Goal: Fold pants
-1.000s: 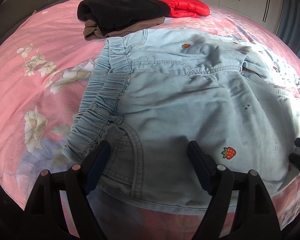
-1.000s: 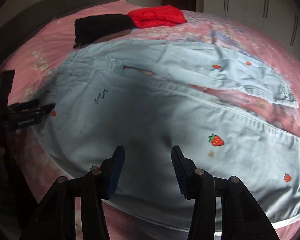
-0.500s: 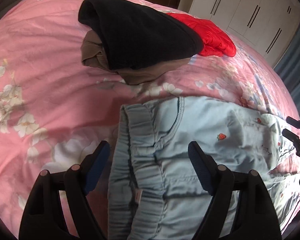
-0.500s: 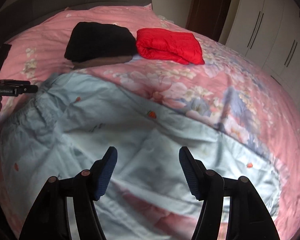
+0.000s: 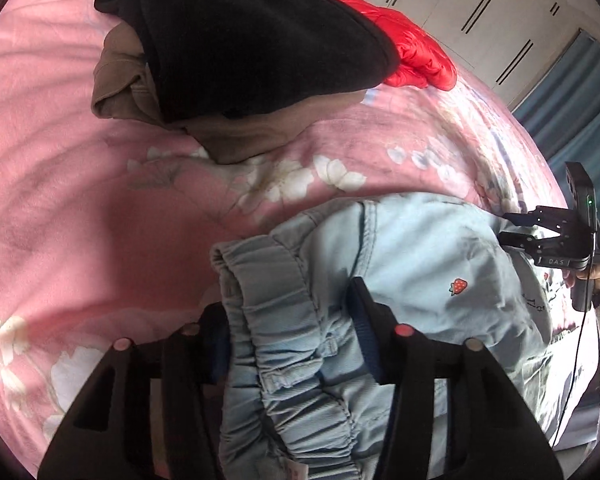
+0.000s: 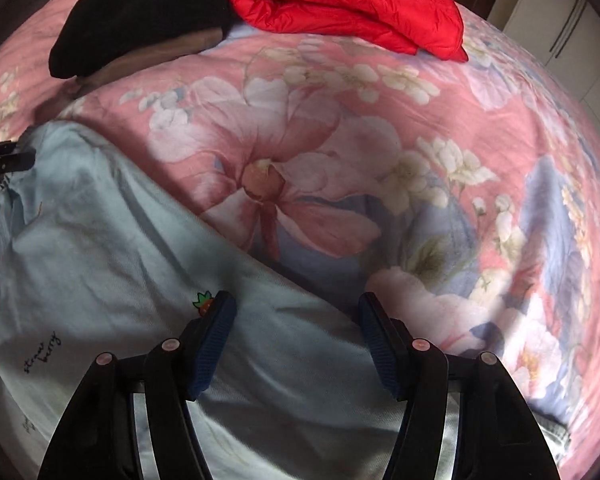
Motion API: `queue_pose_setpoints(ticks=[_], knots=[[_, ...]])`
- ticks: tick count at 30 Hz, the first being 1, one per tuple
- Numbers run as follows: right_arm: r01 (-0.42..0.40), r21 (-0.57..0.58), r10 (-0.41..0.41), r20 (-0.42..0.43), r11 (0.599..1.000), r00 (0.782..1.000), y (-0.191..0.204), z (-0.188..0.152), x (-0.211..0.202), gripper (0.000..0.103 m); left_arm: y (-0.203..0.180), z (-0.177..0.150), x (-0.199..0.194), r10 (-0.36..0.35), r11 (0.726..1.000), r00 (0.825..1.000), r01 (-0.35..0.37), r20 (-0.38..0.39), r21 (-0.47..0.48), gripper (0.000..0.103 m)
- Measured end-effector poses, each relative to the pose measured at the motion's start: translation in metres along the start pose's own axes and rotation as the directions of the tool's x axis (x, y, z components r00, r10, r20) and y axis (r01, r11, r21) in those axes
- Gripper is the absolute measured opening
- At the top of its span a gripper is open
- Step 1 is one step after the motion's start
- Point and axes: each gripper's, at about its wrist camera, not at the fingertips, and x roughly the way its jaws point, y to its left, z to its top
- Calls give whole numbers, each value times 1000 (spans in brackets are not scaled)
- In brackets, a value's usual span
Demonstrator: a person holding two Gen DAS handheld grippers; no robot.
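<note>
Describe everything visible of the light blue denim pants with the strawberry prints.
The light blue denim pants lie on the pink floral bedspread. They have a gathered elastic waistband, stitched seams, small red strawberry prints and "strawberry" script. The fabric looks soft and creased. The left gripper is closing with the bunched waistband between its jaws. The right gripper stands open over the leg fabric near its edge.
</note>
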Motion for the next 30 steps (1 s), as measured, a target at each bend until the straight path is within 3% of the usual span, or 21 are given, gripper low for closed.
queue_pose_setpoints(ticks=[1,2,3,4,6,10,19,30], knots=[[-4,-7,4,6,1000,1000,3,-2,-2,54,-5,-1,-2,8,1000,1000,-8,-1,19,33],[-20,-21,20,12,1000,1000,8,-4,-4,46,-10,-1,-5,28,999,1000,-28,0,42,31],[-27,-36,28,19,999,999,13,-6,-8,26,-15,-2,-8,55,996,998,-55,2,70,29],[-18,-55,20,31,998,999,21,-10,-12,18,-22,-4,-12,83,992,996,-84,10,100,26],[-7,-94,13,60,996,998,34,-20,-21,13,-34,-10,-21,137,980,990,-141,38,143,22],[36,-52,-28,148,998,989,45,-43,-48,11,-48,-24,-48,177,961,979,-195,105,194,21],[95,16,-95,306,995,947,53,-83,-140,10,-62,-48,-97,132,962,976,-168,174,217,21],[150,19,-147,344,988,927,99,-128,-195,11,-64,-95,-151,76,965,969,-131,237,228,26]])
